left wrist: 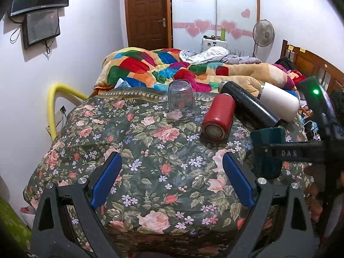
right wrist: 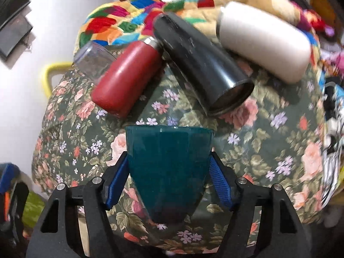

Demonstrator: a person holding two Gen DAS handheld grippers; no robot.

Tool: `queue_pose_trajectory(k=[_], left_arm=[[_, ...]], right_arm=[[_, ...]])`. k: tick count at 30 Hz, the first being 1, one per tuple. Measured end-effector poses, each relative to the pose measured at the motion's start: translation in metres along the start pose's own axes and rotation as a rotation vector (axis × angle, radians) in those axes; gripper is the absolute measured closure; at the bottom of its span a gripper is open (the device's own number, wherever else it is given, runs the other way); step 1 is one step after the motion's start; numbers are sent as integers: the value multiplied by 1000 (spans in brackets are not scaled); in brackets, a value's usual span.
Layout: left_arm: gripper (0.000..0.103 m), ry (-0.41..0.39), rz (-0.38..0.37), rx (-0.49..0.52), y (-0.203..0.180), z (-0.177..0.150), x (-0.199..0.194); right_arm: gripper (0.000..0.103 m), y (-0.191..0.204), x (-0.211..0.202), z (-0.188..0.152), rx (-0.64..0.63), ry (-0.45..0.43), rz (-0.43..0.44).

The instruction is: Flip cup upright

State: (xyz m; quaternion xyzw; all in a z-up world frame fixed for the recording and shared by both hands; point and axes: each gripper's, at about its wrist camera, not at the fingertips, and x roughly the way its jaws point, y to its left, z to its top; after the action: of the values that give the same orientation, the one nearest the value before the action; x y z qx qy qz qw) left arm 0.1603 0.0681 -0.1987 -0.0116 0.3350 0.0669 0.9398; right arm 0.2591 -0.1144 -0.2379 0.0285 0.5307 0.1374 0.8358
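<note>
While its blue pads press both sides of the teal cup point(right wrist: 167, 167), the right tool point(right wrist: 168, 179) holds that cup off the floral surface point(right wrist: 268, 150), gripping low on the narrow body so the wide rim points away from the camera, likely mid-turn. Beyond the cup lie a red flask point(right wrist: 126, 77), a black flask point(right wrist: 202, 64) and a white flask point(right wrist: 266, 40), with an upturned clear glass point(left wrist: 181, 100) farther left. The left tool point(left wrist: 172, 180) hangs spread and empty.
</note>
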Motion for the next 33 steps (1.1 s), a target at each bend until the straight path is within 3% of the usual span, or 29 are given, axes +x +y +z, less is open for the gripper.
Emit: queue_pose_trajectory(k=[7,16,30,33], left_arm=[[8,-7,11,-15,1,4,-1],[8,6,-11,-4,-7,7,1],[8,-15,-29,20,-16,11,-20],[8,-27,-29,22,-18,12,-30]], right_arm=[[35,12,-13,-7,-115,-67,-46],[35,15,-17,-22,-130,-81,-49],[34,22,-23,-40,-200,-17,-64],[28,20,-25,-45,-200,-11,-45]])
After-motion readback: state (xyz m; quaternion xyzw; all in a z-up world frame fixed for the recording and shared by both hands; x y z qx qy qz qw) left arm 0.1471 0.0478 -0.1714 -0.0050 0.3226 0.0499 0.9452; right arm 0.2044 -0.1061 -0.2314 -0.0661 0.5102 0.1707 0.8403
